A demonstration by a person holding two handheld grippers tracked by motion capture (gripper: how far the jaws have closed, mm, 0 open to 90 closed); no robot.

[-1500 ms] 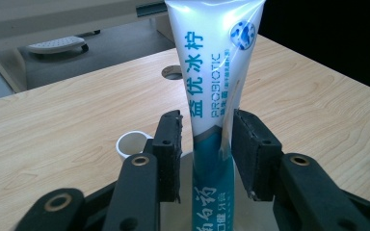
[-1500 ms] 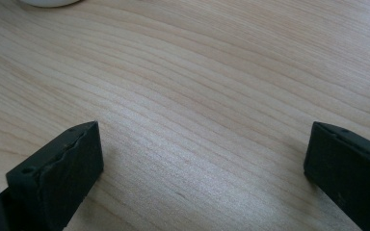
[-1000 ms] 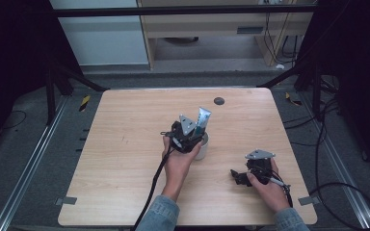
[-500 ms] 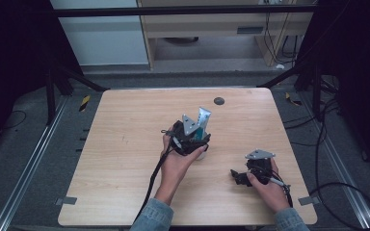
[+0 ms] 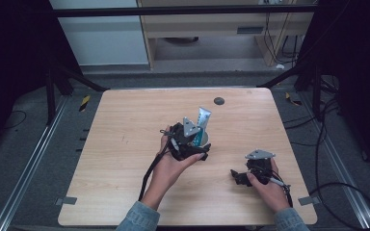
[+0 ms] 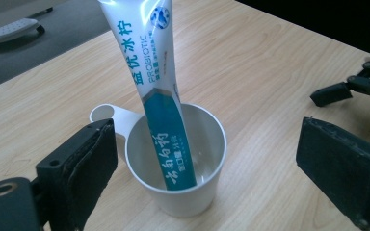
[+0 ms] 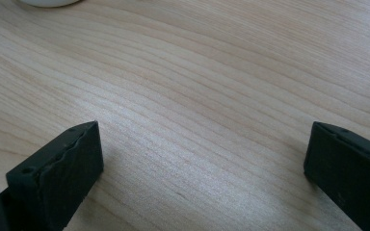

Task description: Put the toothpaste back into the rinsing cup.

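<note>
1. Left tool (image 6: 207,192) is standing released, its jaws spread wide to either side of the white cup (image 6: 176,163) and touching neither the cup wall nor the tube.
2. Between those jaws, the cup is sitting upright on the worktop (image 6: 270,72), its small handle (image 6: 108,115) pointing away from the camera and to the left.
3. Inside the cup, the toothpaste tube (image 6: 161,110) is resting with its lower end on the cup floor and is leaning against the rim, its upper part rising well above the cup.
4. Judging from this, the placing step is looking complete: the tube is sitting in the cup and nothing is gripping it. What is remaining appears to be drawing the left tool clear without knocking the leaning tube.
5. Farther to the right in the high view, the right tool (image 5: 243,175) is lying low near the front right part of the worktop, well apart from the cup.
6. In the right gripper view, the right tool (image 7: 202,168) is also standing released, with bare wood showing between its jaws and nothing in its grasp.
</note>
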